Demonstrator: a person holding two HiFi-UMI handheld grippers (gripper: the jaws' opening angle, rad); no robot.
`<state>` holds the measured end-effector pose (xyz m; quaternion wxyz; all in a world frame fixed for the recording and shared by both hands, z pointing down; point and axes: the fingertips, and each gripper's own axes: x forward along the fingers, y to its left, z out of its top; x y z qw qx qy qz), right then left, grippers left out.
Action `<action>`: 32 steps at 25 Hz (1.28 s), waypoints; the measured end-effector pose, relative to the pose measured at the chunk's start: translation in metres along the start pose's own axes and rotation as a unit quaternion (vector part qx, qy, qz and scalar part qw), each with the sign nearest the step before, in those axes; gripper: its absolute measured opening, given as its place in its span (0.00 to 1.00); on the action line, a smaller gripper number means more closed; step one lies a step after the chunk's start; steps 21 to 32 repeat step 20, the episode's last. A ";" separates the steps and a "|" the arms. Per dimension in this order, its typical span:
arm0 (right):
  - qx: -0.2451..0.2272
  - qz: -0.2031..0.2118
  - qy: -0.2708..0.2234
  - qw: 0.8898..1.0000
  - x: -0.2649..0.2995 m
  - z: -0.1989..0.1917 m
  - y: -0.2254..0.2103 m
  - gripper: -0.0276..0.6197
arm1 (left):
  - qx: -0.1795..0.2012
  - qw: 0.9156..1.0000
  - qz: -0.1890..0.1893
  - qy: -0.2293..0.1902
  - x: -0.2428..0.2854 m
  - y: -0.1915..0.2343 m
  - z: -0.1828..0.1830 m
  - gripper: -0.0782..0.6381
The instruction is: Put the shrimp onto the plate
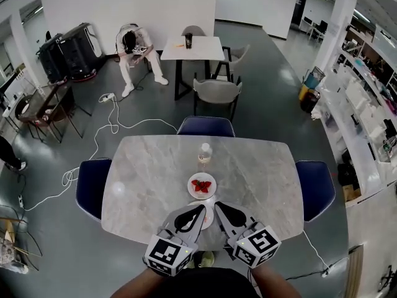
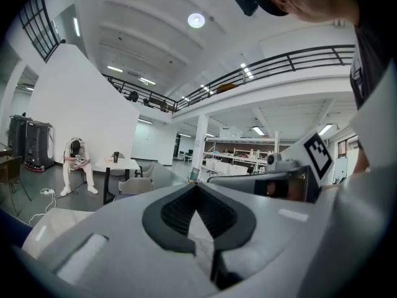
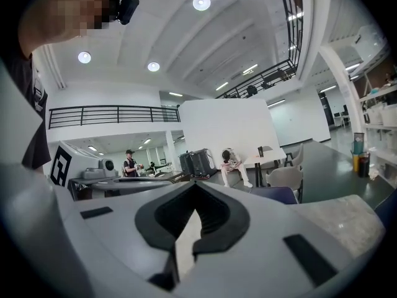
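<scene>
In the head view, red shrimp (image 1: pixel 201 185) lie on a small white plate (image 1: pixel 192 180) at the middle of the marble table (image 1: pixel 142 179). A second white plate (image 1: pixel 209 218) sits nearer me, mostly hidden between the two grippers. My left gripper (image 1: pixel 201 208) and right gripper (image 1: pixel 218 204) hover side by side over the near edge, tips towards the shrimp. Both are shut with nothing held. The left gripper (image 2: pixel 197 186) and the right gripper (image 3: pixel 196 185) show shut tips in their own views, which look out across the room, not at the plates.
A clear bottle (image 1: pixel 205 154) stands just beyond the shrimp plate. Blue chairs stand at the far side (image 1: pixel 206 126), left (image 1: pixel 92 186) and right (image 1: pixel 315 188). A person (image 1: pixel 133 47) sits by a distant white table (image 1: pixel 192 47). Cables (image 1: pixel 105 129) trail on the floor.
</scene>
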<state>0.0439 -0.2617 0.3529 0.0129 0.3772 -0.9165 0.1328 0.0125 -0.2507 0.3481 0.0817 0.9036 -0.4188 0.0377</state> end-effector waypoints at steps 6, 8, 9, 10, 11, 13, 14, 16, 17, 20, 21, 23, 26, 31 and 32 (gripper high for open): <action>-0.006 0.006 -0.003 1.000 -0.002 0.002 0.004 0.05 | 0.007 1.000 0.003 -0.004 -0.002 -0.004 0.003 0.12; -0.006 0.006 -0.001 1.000 -0.001 0.000 0.004 0.05 | 0.006 1.000 0.005 -0.004 -0.002 -0.004 0.001 0.12; -0.006 0.006 -0.001 1.000 -0.001 -0.001 0.004 0.05 | 0.007 1.000 0.006 -0.005 -0.002 -0.003 0.000 0.12; -0.006 0.007 0.000 1.000 0.000 -0.003 0.004 0.04 | 0.008 1.000 0.007 -0.005 -0.003 -0.003 -0.001 0.12; -0.006 0.007 0.001 1.000 0.000 -0.004 0.005 0.04 | 0.008 1.000 0.008 -0.005 -0.003 -0.002 -0.001 0.12; -0.008 0.008 0.002 1.000 0.003 -0.004 0.006 0.04 | 0.007 1.000 0.009 -0.005 -0.003 0.001 -0.001 0.12; -0.009 0.009 0.003 1.000 0.004 -0.003 0.006 0.05 | 0.006 1.000 0.010 -0.005 -0.002 0.002 -0.001 0.12; -0.009 0.009 0.003 1.000 0.007 -0.002 0.005 0.05 | 0.004 1.000 0.011 -0.003 -0.001 0.005 -0.001 0.12; -0.007 0.010 0.004 1.000 0.008 -0.002 0.004 0.05 | 0.003 1.000 0.011 -0.002 0.000 0.006 -0.002 0.12; -0.004 0.012 0.004 1.000 0.010 -0.004 0.003 0.04 | 0.004 1.000 0.012 -0.001 0.001 0.008 -0.005 0.12; -0.004 0.012 0.004 1.000 0.010 -0.004 0.003 0.04 | 0.004 1.000 0.012 -0.001 0.001 0.008 -0.005 0.12; -0.004 0.012 0.004 1.000 0.010 -0.004 0.003 0.04 | 0.004 1.000 0.012 -0.001 0.001 0.008 -0.005 0.12; -0.004 0.012 0.004 1.000 0.010 -0.004 0.003 0.04 | 0.004 1.000 0.012 -0.001 0.001 0.008 -0.005 0.12; -0.004 0.012 0.004 1.000 0.010 -0.004 0.003 0.04 | 0.004 1.000 0.012 -0.001 0.001 0.008 -0.005 0.12; -0.004 0.012 0.004 1.000 0.010 -0.004 0.003 0.04 | 0.004 1.000 0.012 -0.001 0.001 0.008 -0.005 0.12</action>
